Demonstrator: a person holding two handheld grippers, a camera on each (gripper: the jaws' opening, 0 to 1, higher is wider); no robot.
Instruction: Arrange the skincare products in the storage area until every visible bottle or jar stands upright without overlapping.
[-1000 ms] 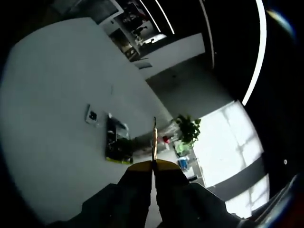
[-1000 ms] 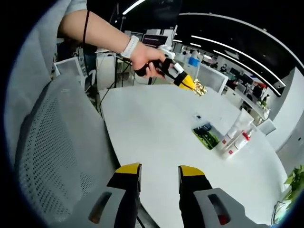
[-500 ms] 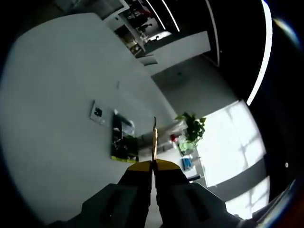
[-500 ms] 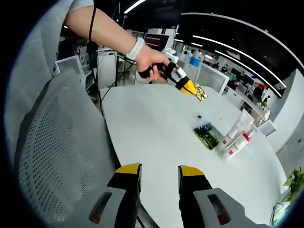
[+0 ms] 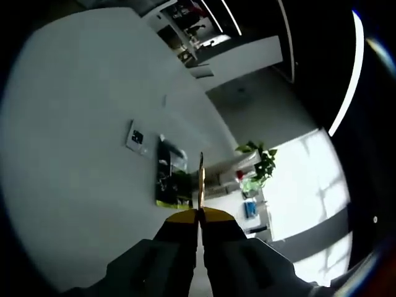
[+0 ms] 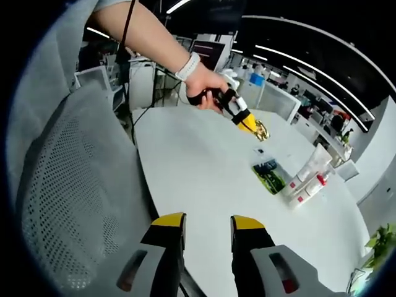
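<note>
Skincare bottles (image 6: 307, 180) stand grouped on the white tabletop (image 6: 204, 173) beside a dark tray (image 6: 267, 175), well beyond both grippers. The left hand-held gripper (image 6: 255, 128) hovers above the tabletop, clenched on a thin gold piece (image 5: 201, 179); the right hand-held gripper (image 6: 207, 224) is released.

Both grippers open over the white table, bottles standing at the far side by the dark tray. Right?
Not quite. The left gripper is shut, its jaws pressed together in the left gripper view. The right gripper is open. The rest holds: in the right gripper view the bottles stand at the far side of the white table by the dark tray.
</note>
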